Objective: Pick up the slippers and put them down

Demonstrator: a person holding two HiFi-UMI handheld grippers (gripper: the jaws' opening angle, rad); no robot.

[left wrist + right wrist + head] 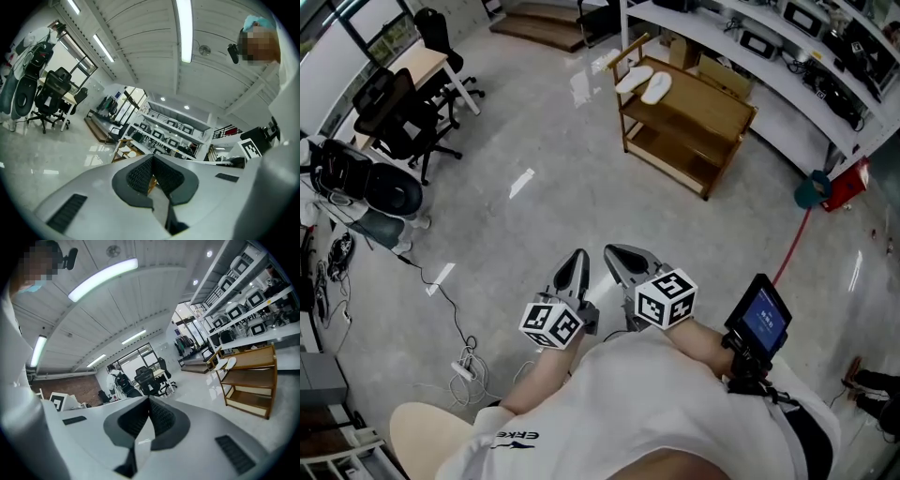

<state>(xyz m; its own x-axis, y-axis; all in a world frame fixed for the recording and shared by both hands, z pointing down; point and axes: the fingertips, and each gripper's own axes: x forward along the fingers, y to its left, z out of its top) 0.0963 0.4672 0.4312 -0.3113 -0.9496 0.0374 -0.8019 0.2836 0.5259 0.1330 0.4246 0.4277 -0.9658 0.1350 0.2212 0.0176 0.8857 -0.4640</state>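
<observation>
A pair of white slippers (644, 82) lies side by side on the top shelf of a wooden rack (712, 117) far ahead across the floor; the pair also shows small in the right gripper view (227, 363). My left gripper (576, 265) and right gripper (622, 257) are held close to my body, well short of the rack. Both point forward with their jaws pressed together and nothing between them. In the left gripper view the rack (125, 148) peeks out just beyond the jaw tips.
Black office chairs (398, 117) and a light desk (427, 64) stand at the left. A long white workbench (787, 89) with equipment runs behind the rack. Cables and a power strip (462, 368) lie on the grey floor at lower left. A red and teal object (830, 187) sits at the right.
</observation>
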